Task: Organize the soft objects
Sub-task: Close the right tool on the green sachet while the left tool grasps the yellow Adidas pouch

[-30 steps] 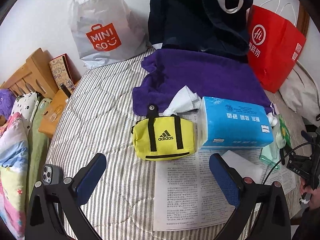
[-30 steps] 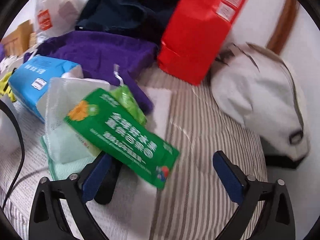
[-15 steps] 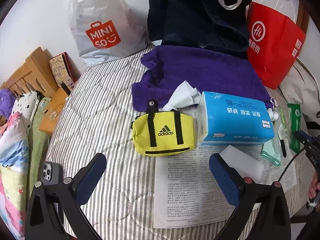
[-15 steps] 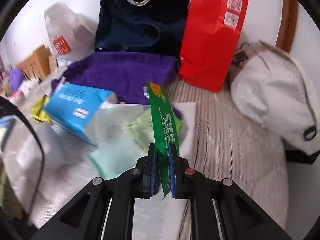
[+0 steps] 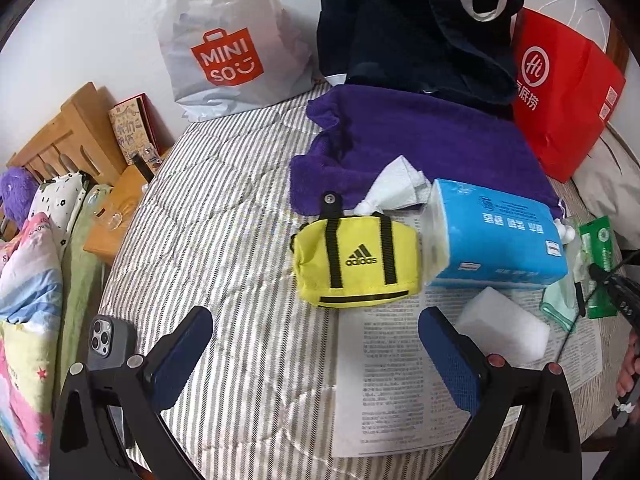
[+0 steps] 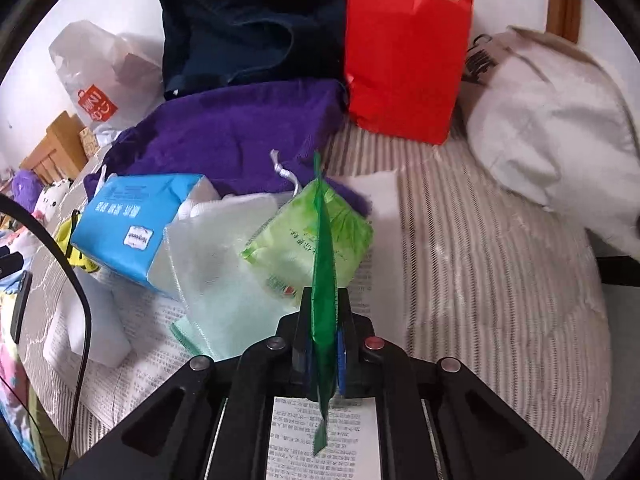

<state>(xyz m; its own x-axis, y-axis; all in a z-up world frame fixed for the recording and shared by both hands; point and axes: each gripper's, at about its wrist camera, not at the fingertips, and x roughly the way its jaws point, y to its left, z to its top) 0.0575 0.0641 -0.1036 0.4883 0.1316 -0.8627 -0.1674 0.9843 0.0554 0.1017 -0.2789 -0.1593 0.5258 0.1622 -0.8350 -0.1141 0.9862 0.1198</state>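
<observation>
Right claw (image 6: 324,344) grips a green packet (image 6: 323,280) edge-on.
Left claw (image 5: 316,354) stands wide and empty over the striped bed (image 5: 224,240), near the yellow pouch (image 5: 356,266).

A home bedroom: a striped quilted bed (image 5: 224,240), wooden headboard (image 5: 68,136), patterned pillows (image 5: 56,196) and shopping bags (image 5: 228,40).

four bags (image 5: 236,44), two tissue packs (image 5: 496,236)

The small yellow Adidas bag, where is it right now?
In the left wrist view, the small yellow Adidas bag sits mid-frame on the striped quilt, just left of the blue tissue pack.
</observation>
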